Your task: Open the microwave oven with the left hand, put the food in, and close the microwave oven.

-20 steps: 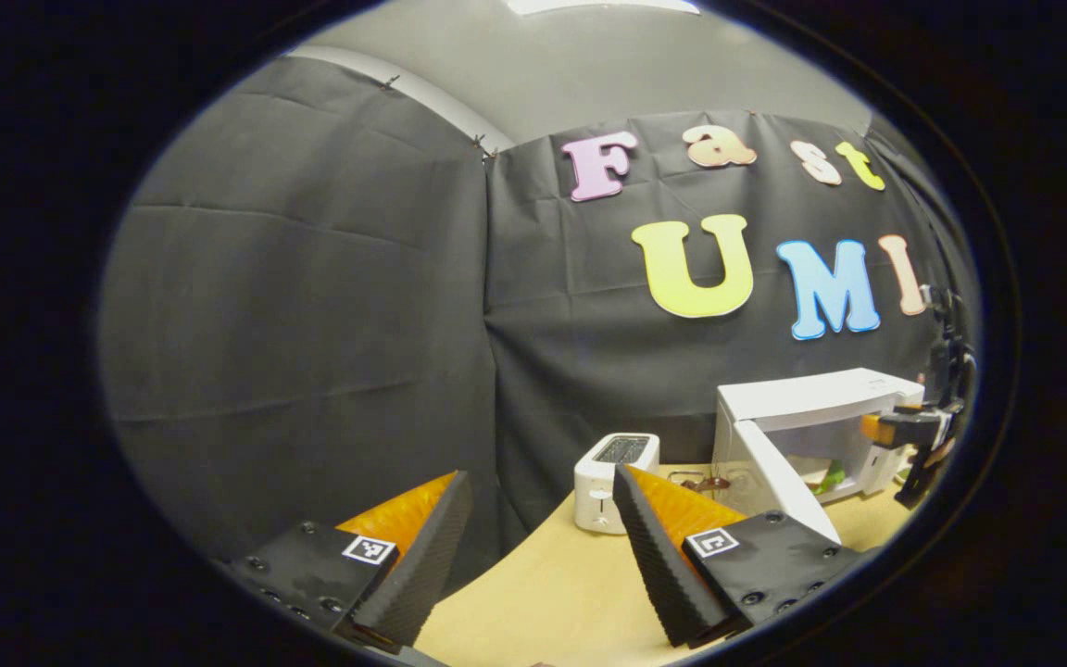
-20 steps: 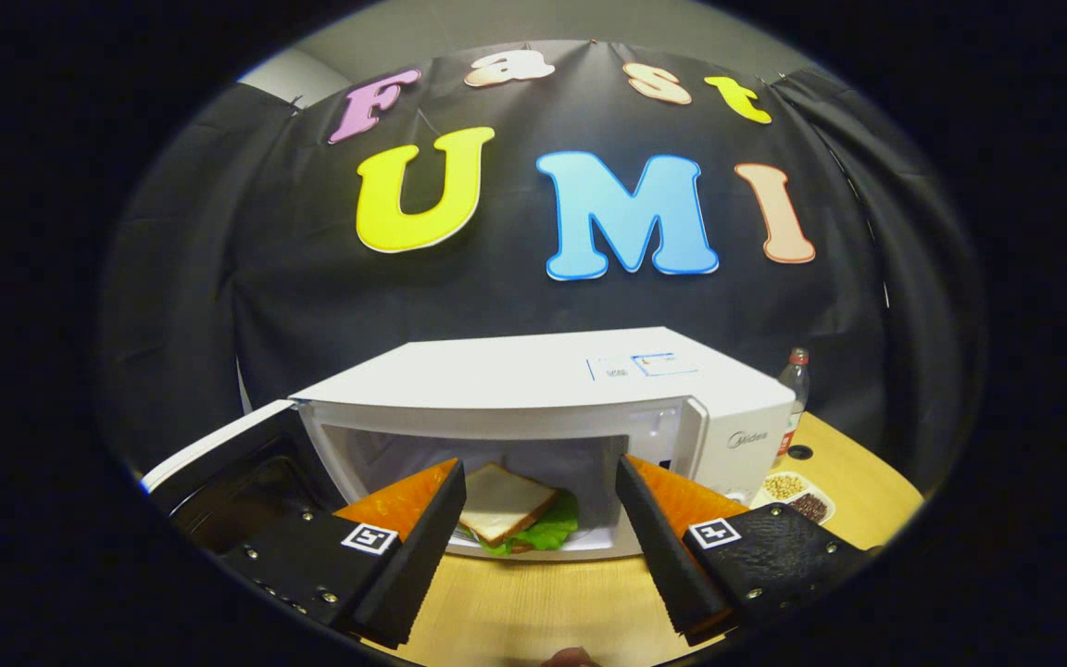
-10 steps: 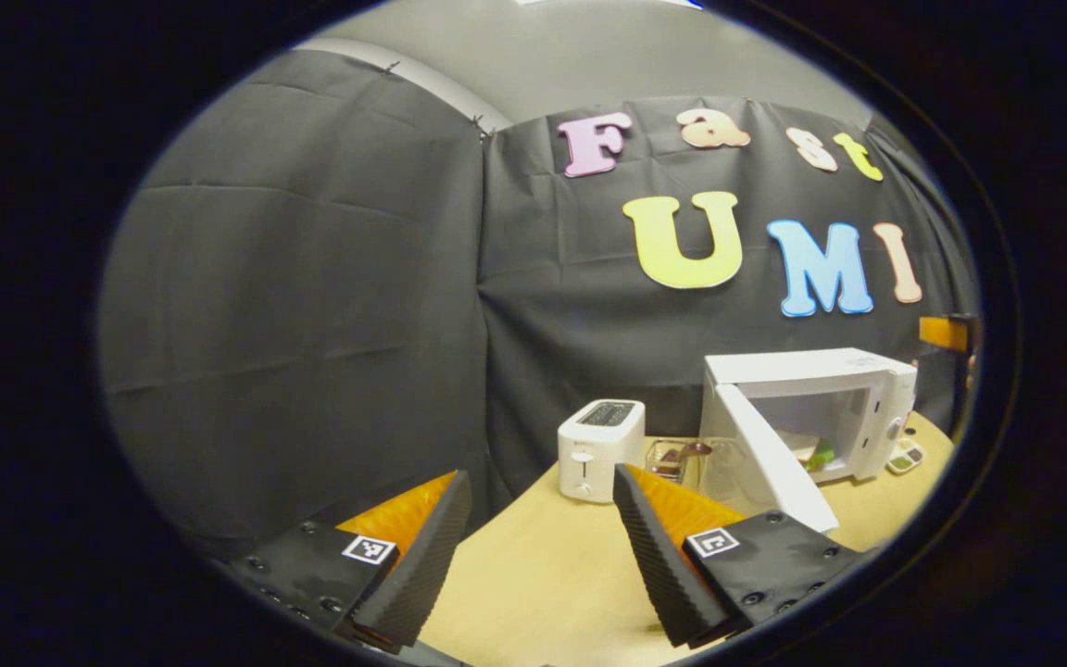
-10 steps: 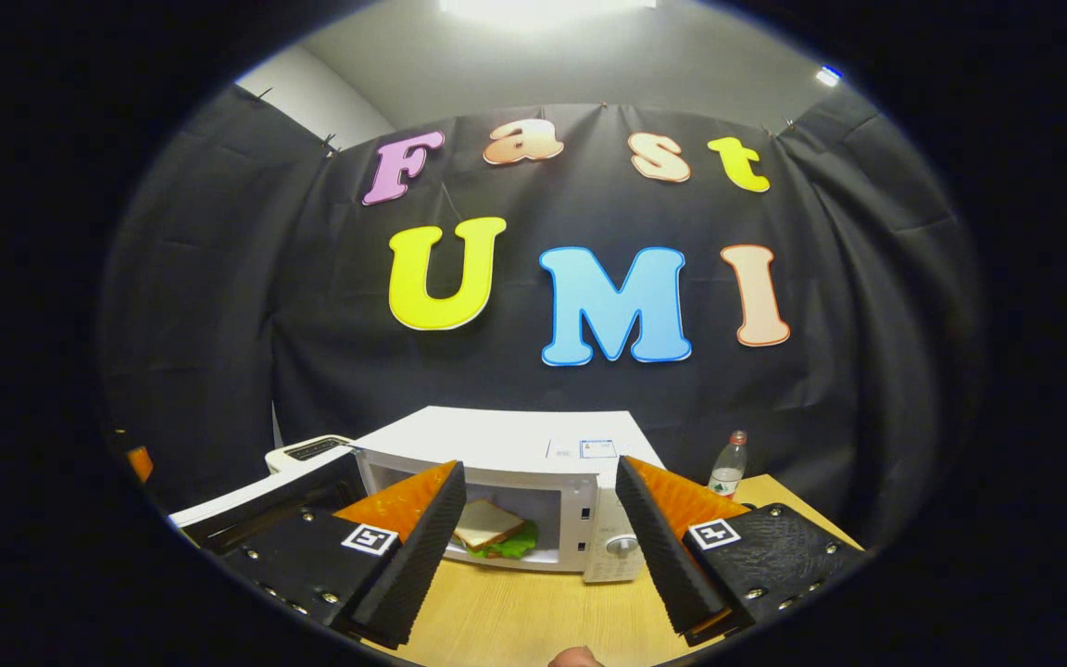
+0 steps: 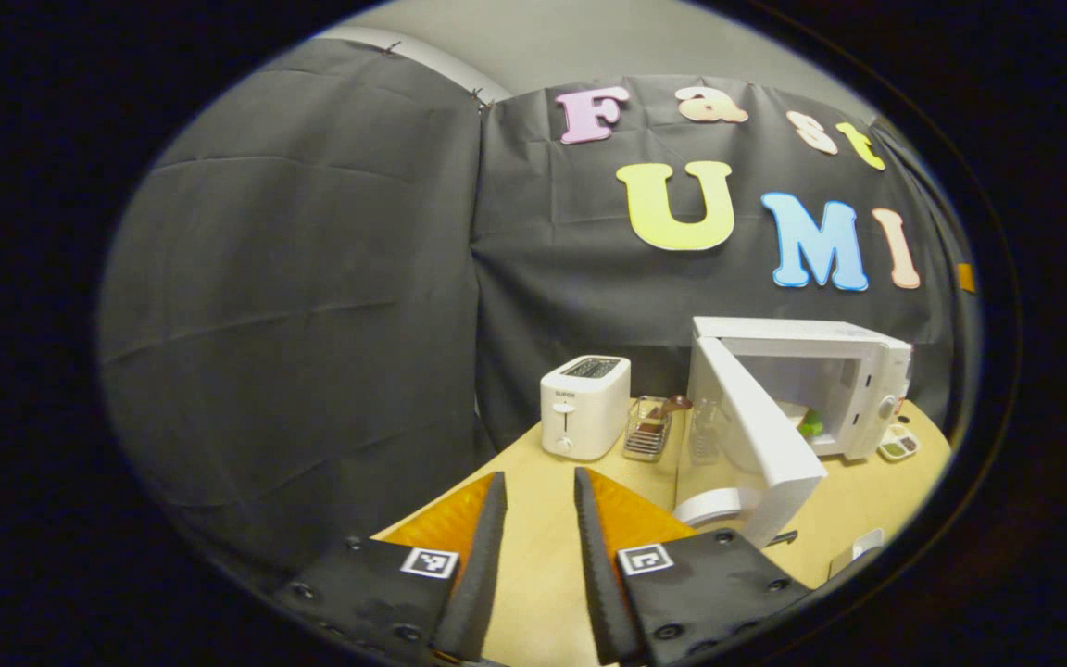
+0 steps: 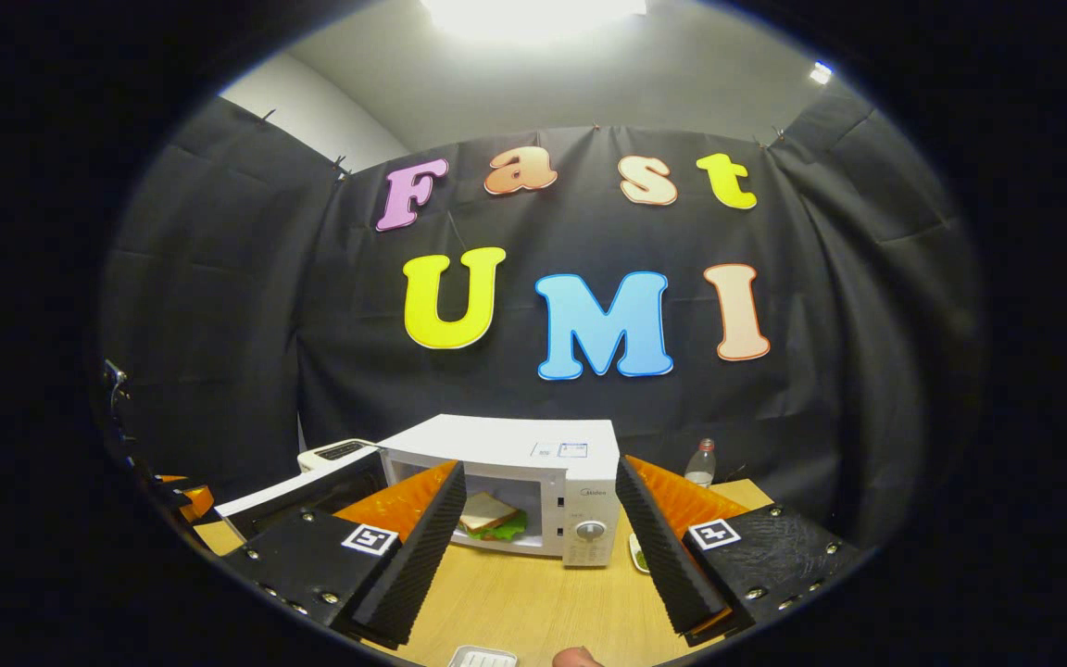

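The white microwave (image 5: 811, 347) stands at the back right of the wooden table, and its door (image 5: 756, 435) is swung wide open toward me. Inside lies a sandwich (image 6: 487, 517) with white bread and green lettuce, glimpsed in the left gripper view as a green edge (image 5: 811, 426). My left gripper (image 5: 538, 477) hovers over the table's left part, well short of the door, its fingers a narrow gap apart and holding nothing. My right gripper (image 6: 540, 468) is open and empty, held back from the microwave (image 6: 515, 454) and facing its cavity.
A white toaster (image 5: 584, 406) and a small wire rack (image 5: 649, 431) stand left of the microwave. A white ring (image 5: 709, 505) lies under the door. A snack dish (image 5: 899, 446) and a bottle (image 6: 700, 461) are on its right side. A white object (image 6: 483, 658) lies near the front edge.
My right gripper has drawn back from the microwave, leaving the sandwich inside. My left gripper's fingers have narrowed from wide apart to a small gap while its view tilted down and right.
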